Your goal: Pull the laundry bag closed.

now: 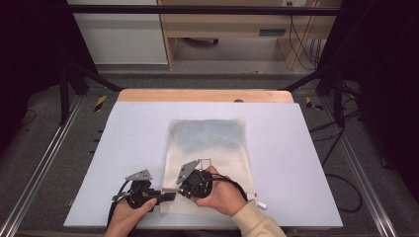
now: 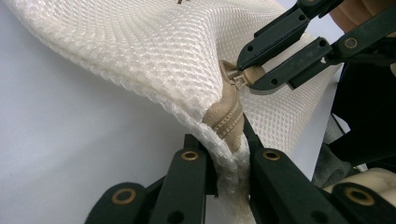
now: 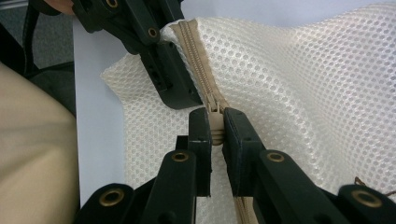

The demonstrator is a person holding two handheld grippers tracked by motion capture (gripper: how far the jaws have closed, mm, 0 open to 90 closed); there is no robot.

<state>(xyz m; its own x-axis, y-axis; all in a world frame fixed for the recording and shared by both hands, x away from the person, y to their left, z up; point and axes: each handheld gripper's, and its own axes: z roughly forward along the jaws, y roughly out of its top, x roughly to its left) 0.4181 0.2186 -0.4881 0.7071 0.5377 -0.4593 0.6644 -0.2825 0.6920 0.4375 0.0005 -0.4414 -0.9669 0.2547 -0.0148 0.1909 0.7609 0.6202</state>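
Mesh bag (image 1: 210,148) lengthwise away, left gripper (image 2: 229,158) pinching corner, right gripper (image 3: 215,135) clamping zipper pull (image 3: 215,122)

mesh bag (image 1: 210,158): near edge covered by both grippers and hands in the high view; dark content at its far end blurred through the mesh, cannot identify. zipper pull (image 3: 215,126): mostly hidden between right gripper (image 3: 215,140) jaws. zipper tape (image 2: 226,119): its end buried between left gripper (image 2: 229,163) jaws.

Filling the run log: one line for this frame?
scene: mesh bag flat on table | left gripper: shut on bag's zipper end | right gripper: shut on zipper pull | phase: zipper held, both ends
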